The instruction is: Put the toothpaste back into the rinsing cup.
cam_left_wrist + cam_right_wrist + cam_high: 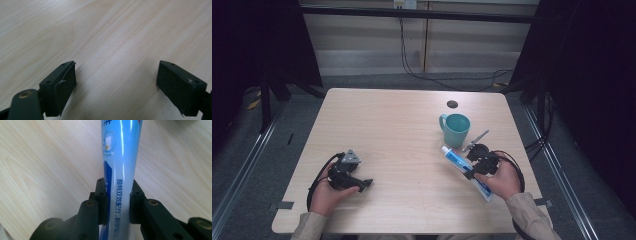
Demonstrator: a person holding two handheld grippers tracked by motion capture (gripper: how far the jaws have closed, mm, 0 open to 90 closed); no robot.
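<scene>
— Two worries we have: our right gripper pinches the toothpaste tube across its soft body, so the glossy tube could slide out between the pads or buckle if we squeeze harder. And swinging it carelessly could tip the teal mug or knock the thin grey tool beside it.

— Where does the tube sit for us?

— Lengthwise between the pressed jaws, its capped end pointing toward the mug, near the table's right edge and towards its near right corner. Our left gripper stands spread with nothing between its pads, low over bare wood near the left edge, well apart from the tube.
</scene>
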